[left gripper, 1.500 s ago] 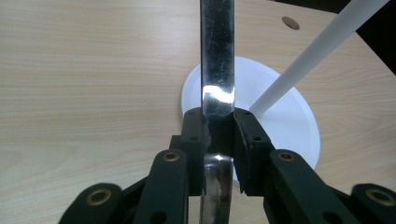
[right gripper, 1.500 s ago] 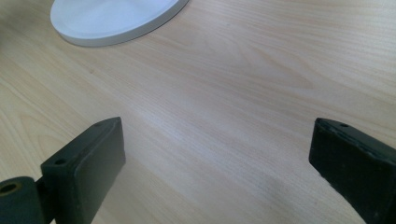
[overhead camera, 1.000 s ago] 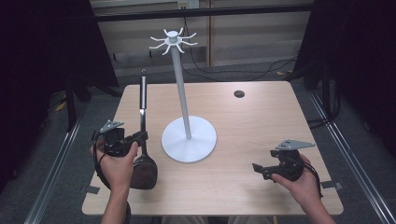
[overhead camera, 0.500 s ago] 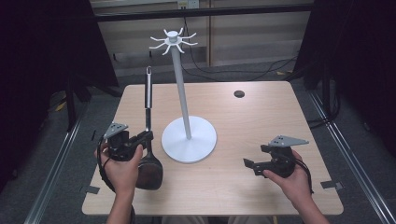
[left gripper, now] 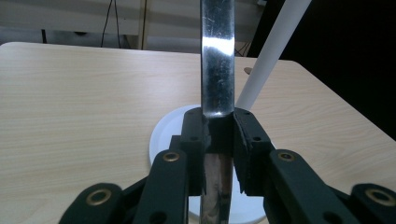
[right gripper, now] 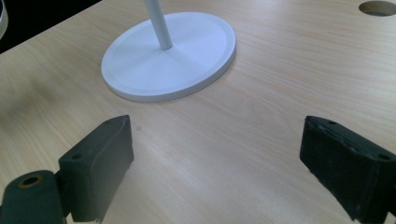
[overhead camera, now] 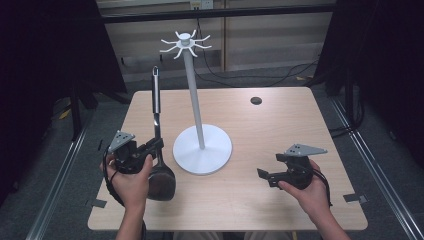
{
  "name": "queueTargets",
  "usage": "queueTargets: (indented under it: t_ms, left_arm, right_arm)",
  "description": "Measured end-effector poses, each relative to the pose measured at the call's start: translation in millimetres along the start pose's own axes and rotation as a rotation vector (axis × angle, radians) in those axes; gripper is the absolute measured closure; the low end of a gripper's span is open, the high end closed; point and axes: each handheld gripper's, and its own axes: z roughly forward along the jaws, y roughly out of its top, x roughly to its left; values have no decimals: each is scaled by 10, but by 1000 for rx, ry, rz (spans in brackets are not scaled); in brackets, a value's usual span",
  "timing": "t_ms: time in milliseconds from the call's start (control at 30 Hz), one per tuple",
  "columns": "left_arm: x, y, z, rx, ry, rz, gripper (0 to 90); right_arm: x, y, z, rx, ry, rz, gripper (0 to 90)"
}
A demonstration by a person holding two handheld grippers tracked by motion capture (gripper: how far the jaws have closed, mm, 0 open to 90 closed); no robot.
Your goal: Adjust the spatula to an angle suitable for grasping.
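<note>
- A long ladle with a shiny steel handle and a dark rounded bowl (overhead camera: 161,181) stands nearly upright near the front-left corner of the pale wooden table (overhead camera: 280,125), its handle tip raised well above the tabletop.
- The left gripper (overhead camera: 150,148) is clenched on the ladle's handle just above the bowl; the left gripper view shows the black pads (left gripper: 247,140) pressing the steel strip from both sides.
- Just beside the ladle, at the table's middle, stands a tall white stand (overhead camera: 192,95): a round flat base, a thin pole, and a crown of small curved hooks at the top. Every hook is bare.
- The right gripper (overhead camera: 263,174) hovers near the front-right edge, released, jaws standing wide apart with nothing between them, aimed towards the stand's base.
- A small dark round hole (overhead camera: 256,100) sits near the table's far edge.
- Judged from this: the ladle is picked up and upended; raising its handle end to a hook and hanging it there appears left to do.
- No containers are on the table.
</note>
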Motion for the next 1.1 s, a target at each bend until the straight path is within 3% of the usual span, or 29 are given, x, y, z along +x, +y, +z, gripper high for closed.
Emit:
queueTargets:
  t_ms: [500, 900, 1100]
  left_arm:
    - [-48, -3, -47, -52, 15, 21, 760]
    - [-142, 8, -105, -88, -1, 52, 760]
    - [-163, 14, -156, -108, -6, 60, 760]
  right_arm:
    - [109, 132, 46, -12, 17, -20, 99]
    - [288, 356, 136, -35, 65, -52, 112]
    - [305, 343, 178, -20, 63, -49, 108]
